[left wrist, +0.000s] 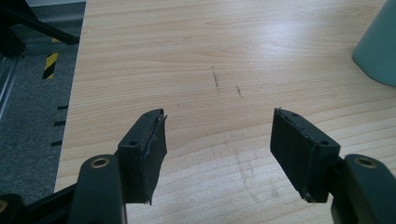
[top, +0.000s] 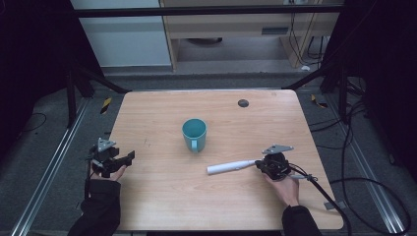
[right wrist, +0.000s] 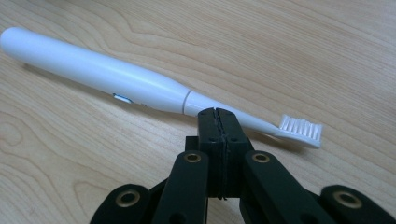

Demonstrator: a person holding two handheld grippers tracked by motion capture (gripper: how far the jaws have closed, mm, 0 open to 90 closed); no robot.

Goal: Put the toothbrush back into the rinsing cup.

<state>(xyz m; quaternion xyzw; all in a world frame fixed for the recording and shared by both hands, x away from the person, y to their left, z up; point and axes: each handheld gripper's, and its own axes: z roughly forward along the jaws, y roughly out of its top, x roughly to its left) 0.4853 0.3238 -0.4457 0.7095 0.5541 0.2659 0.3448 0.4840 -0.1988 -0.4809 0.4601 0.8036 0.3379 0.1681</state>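
Toothbrush (top: 231,167) lies flat, bristles toward right tongs (top: 259,165).

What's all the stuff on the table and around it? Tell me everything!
mug: one, teal, middle of the table, handle facing the near edge.
toothbrush: one, white electric, lying flat right of the mug, bristle end by the right claw.
table: one, light wood.
round plug: one, dark, far right part of the tabletop.
cables: several, black, on the grey floor to the right.
left claw: one, black, jaws wide apart, near the table's left edge, holding nothing.
right claw: one, black, jaws pressed together at the toothbrush's thin neck; whether it pinches the neck can't be told.
hands: two, dark sleeves, one behind each claw.
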